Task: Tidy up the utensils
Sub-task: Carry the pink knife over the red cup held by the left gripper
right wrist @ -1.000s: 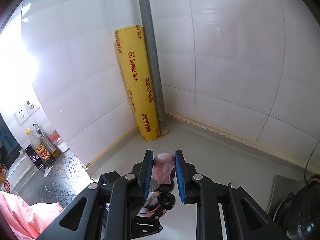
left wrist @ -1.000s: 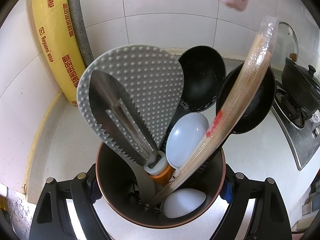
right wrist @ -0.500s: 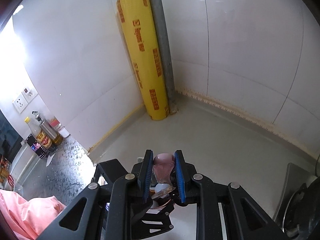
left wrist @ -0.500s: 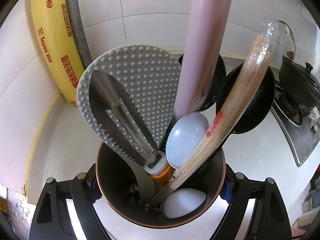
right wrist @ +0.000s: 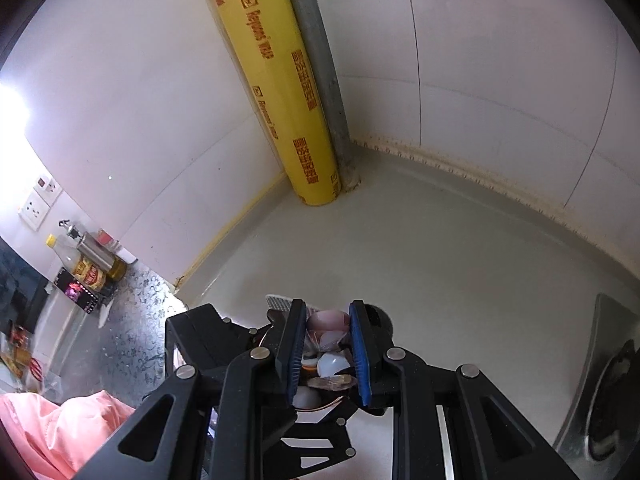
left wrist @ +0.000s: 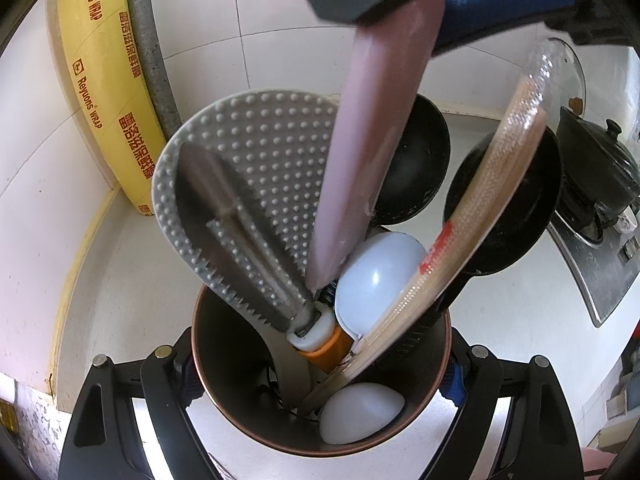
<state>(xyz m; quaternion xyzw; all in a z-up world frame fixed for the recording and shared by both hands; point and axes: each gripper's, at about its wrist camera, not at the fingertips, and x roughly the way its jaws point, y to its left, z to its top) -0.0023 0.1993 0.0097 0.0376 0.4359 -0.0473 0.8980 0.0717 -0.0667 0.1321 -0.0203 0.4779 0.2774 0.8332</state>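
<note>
Pink handle [left wrist: 372, 128], grey dotted paddle [left wrist: 276, 140]

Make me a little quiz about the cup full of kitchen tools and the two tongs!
1. True or false: the left tongs grip the cup from both sides.
2. What do the right tongs hold? A) a ladle B) a pink handle C) chopsticks
3. Fill in: the tip of the pink handle comes down between the grey rice paddle and the pale ______.

Key: 1 true; 2 B; 3 spoon
</note>
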